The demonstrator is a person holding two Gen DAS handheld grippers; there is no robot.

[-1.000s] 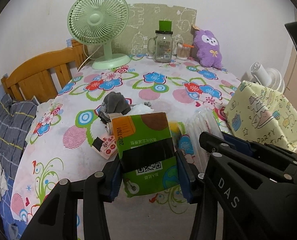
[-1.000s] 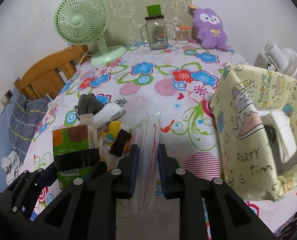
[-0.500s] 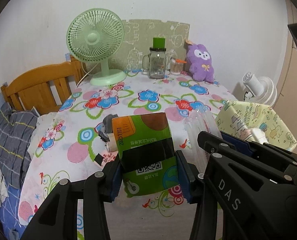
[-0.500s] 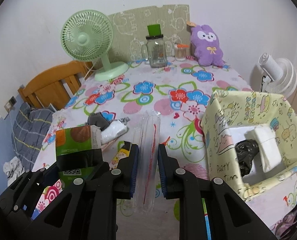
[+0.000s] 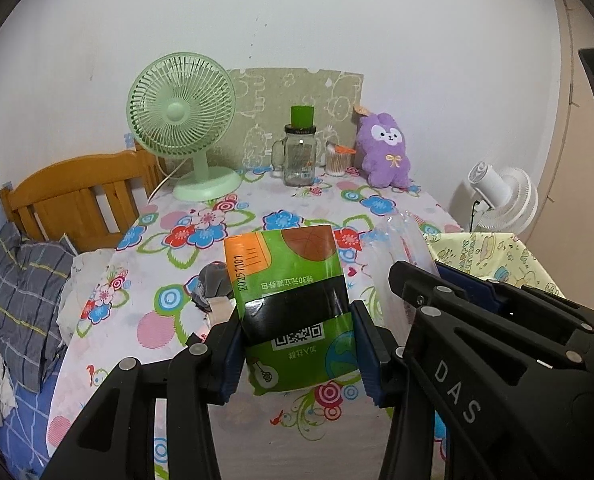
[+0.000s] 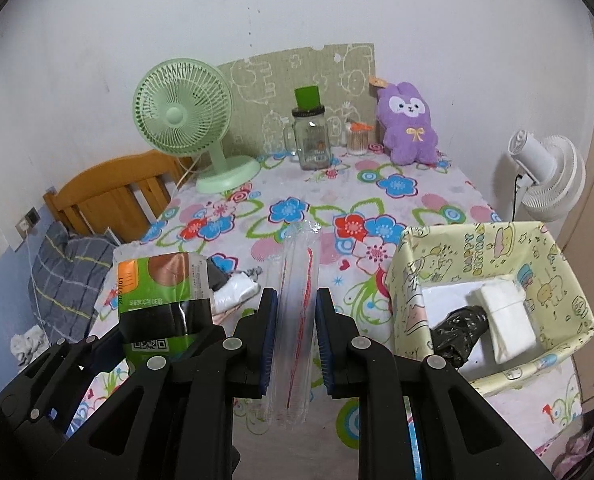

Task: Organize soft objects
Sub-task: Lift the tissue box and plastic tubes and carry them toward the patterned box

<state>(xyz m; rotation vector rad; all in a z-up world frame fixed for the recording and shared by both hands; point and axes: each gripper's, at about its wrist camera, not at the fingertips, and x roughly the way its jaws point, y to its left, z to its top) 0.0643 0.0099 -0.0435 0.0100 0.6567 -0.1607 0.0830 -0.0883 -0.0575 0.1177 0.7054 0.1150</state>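
My left gripper (image 5: 297, 348) is shut on a green soft tissue pack (image 5: 291, 300) and holds it up above the flowered table (image 5: 201, 236); the pack also shows in the right wrist view (image 6: 157, 292). My right gripper (image 6: 295, 340) is shut on a clear folded plastic bag (image 6: 297, 312) with a red line, also seen in the left wrist view (image 5: 401, 256). A yellow cartoon-print fabric box (image 6: 493, 248) stands at the right, holding a white tissue pack (image 6: 505, 320) and a black bag (image 6: 455, 332). Socks and small cloths (image 6: 233, 284) lie on the table below the grippers.
At the table's back stand a green fan (image 5: 185, 128), a glass jar mug (image 5: 299, 156), a cotton swab pot (image 5: 339, 160) and a purple plush (image 5: 385, 148). A white fan (image 6: 545, 176) is beyond the right edge. A wooden bed frame (image 5: 77, 200) and grey pillow (image 5: 21, 292) are left.
Both grippers have risen and pulled back from the table with their loads still held. The table and the sock pile look farther away, and the box's inside has come into view.
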